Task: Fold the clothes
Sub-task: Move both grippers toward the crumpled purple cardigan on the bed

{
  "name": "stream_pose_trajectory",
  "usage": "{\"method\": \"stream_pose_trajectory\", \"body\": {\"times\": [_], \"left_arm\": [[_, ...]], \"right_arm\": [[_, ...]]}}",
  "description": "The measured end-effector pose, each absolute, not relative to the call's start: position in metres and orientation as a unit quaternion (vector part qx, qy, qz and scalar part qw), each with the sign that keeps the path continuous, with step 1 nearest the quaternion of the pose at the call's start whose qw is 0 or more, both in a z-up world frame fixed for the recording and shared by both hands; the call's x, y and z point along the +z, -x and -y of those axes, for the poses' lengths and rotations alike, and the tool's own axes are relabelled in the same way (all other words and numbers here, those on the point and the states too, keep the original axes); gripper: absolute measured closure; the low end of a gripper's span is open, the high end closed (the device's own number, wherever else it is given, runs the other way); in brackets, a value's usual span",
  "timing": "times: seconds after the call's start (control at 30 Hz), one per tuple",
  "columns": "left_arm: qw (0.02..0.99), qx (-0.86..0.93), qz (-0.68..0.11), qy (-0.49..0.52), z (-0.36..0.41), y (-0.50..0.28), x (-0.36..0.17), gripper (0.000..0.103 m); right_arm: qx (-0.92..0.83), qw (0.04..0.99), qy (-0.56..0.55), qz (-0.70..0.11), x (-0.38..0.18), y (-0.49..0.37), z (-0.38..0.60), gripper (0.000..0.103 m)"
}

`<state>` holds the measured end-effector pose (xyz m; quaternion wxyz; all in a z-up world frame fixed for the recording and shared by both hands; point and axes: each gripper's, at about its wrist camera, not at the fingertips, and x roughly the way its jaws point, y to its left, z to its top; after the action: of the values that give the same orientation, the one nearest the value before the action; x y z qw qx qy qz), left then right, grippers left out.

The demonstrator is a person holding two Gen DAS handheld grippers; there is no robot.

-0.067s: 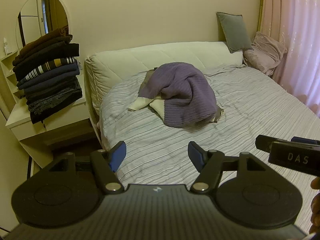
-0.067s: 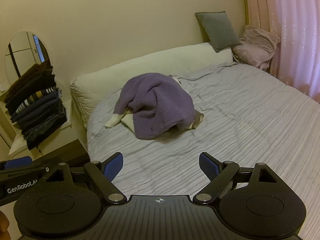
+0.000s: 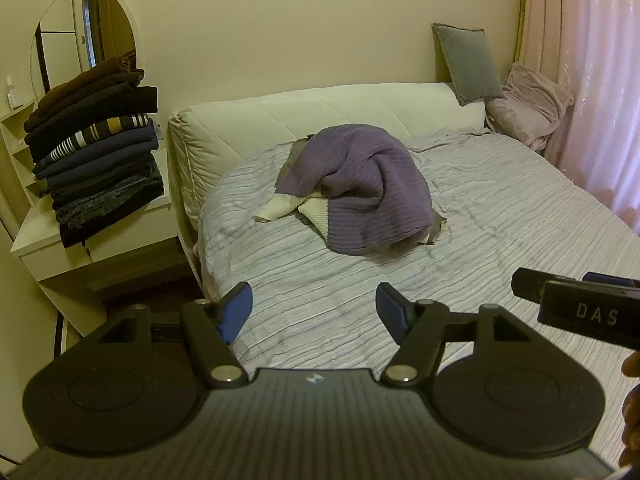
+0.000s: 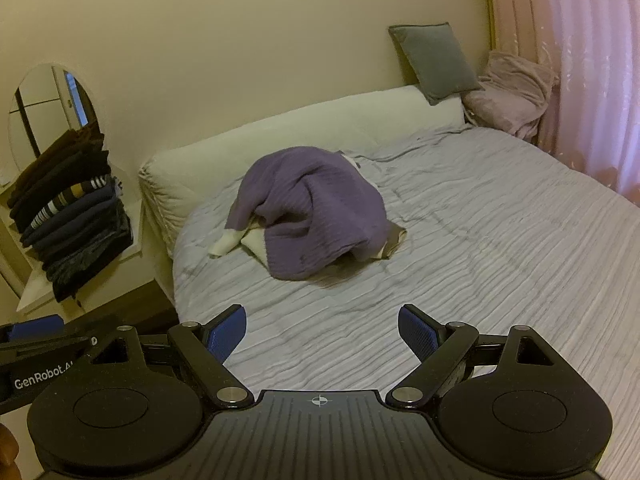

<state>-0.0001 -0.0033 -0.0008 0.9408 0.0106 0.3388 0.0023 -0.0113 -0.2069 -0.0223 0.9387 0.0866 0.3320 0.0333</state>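
Bed [image 3: 500, 240] — cream wall, perhaps curtained window [image 3: 592, 80]

A wide stretch of striped bed [image 3: 500, 240] is left bare between the near edge and a crumpled purple garment [image 3: 360, 192] heaped mid-mattress. Passage at the left is blocked by a clothes stack [image 3: 96, 160], and at the right by a pink curtain [image 3: 592, 80].

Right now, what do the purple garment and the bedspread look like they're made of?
Purple garment: soft, matte ribbed knit, probably wool or acrylic; fine parallel ribs show, with cream knit panels at the edge. Bedspread: thin, matte, crinkled woven fabric, possibly cotton; fine wavy creases run across it.
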Motion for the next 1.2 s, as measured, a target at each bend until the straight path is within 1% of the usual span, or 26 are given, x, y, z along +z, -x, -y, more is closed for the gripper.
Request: {"method": "stream_pose_trajectory", "body": {"times": [0.23,0.53,0.83,0.9,0.97,1.2], "left_arm": [[0.941,0.002,-0.339,-0.014,0.011,0.001,-0.003,0.038],[0.939,-0.005,-0.343,-0.019,0.014,-0.005,-0.002,0.038],[0.940,-0.008,-0.341,-0.025,0.019,-0.006,0.004,0.038],[0.939,-0.009,-0.343,-0.026,0.020,-0.005,0.004,0.037],[0.938,-0.011,-0.347,-0.028,0.022,-0.005,0.004,0.032],[0.935,-0.026,-0.352,-0.045,0.027,-0.006,0.001,0.024]], "right_arm": [[0.035,0.938,-0.085,-0.334,-0.026,0.010,0.205,0.017],[0.027,0.938,-0.090,-0.334,-0.012,0.009,0.215,0.017],[0.024,0.940,-0.098,-0.325,-0.012,0.011,0.218,0.017],[0.023,0.941,-0.100,-0.324,-0.012,0.011,0.218,0.017],[0.023,0.941,-0.101,-0.323,-0.012,0.011,0.219,0.017],[0.016,0.940,-0.108,-0.324,-0.015,0.013,0.219,0.017]]}}
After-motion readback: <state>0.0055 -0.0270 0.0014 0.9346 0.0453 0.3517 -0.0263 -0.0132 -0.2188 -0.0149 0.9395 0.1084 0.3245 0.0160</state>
